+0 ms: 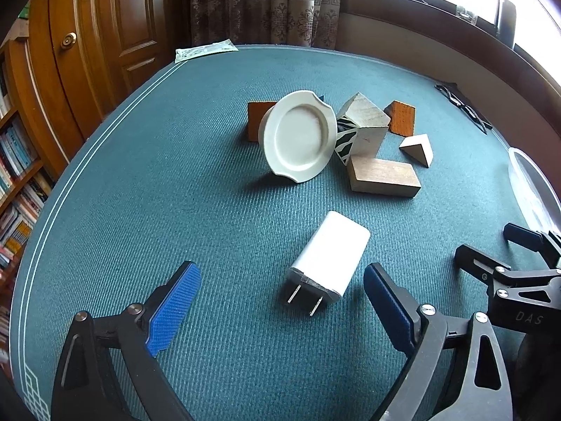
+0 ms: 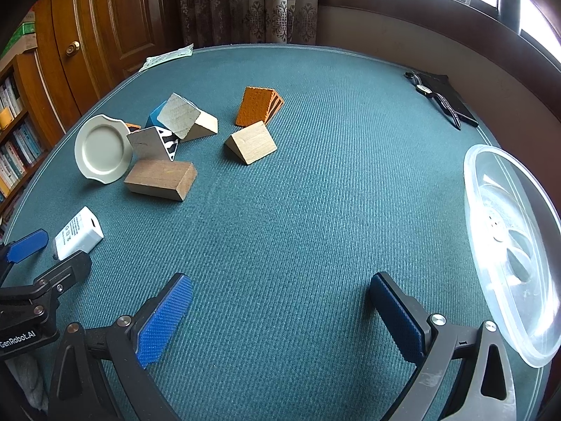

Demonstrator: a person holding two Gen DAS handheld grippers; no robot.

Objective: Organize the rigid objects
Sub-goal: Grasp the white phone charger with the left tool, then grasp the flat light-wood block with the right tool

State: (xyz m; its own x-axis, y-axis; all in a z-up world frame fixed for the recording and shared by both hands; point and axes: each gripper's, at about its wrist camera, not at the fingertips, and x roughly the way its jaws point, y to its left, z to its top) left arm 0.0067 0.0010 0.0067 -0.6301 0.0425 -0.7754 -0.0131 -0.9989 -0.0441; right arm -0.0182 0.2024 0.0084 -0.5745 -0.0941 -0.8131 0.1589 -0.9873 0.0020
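A white plug charger lies on the green table mat, prongs toward me, between the blue pads of my open left gripper; it also shows in the right wrist view. Beyond it a small white plate leans tilted against wooden blocks: a flat brown block, a pale cube, a pale wedge and orange pieces. My right gripper is open and empty over bare mat. A clear plastic container sits to its right.
A black strap-like item with a watch lies at the far right of the mat. A paper packet rests at the far edge. A wooden door and a bookshelf stand to the left, a curtain and window behind.
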